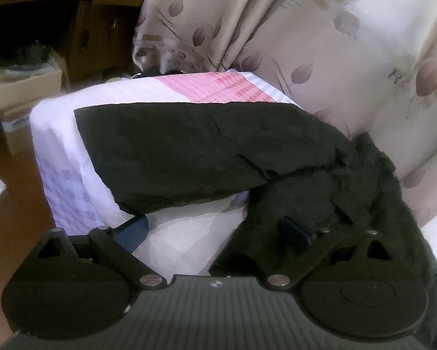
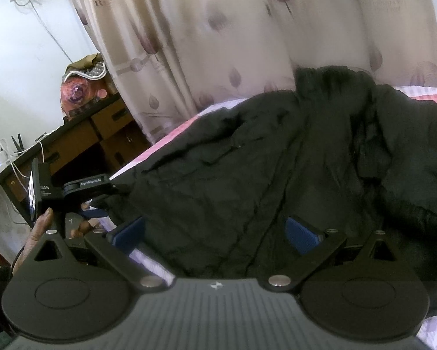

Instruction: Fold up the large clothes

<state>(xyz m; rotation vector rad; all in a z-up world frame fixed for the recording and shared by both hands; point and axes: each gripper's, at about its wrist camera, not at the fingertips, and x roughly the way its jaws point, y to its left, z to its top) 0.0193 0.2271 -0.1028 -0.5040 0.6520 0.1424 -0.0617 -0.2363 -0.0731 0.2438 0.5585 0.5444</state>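
A large black padded jacket (image 1: 189,151) lies on a table covered with a white, pink and lilac cloth (image 1: 165,90). In the left wrist view a flat part of it stretches to the left and a bunched part lies at the right. My left gripper (image 1: 215,232) is open at the jacket's near edge, with fabric over its right finger (image 1: 295,233). In the right wrist view the jacket (image 2: 276,160) fills the middle, crumpled, with its collar at the far side. My right gripper (image 2: 215,233) is open, its blue pads on either side of the jacket's near edge. The left gripper (image 2: 87,189) shows at the left, held by a hand.
A beige curtain (image 1: 306,29) with purple leaves hangs close behind the table. Wooden furniture (image 1: 81,14) and a cardboard box (image 1: 22,87) stand at the left. A wooden desk (image 2: 81,143) with cables and a bundle on top stands at the left in the right wrist view.
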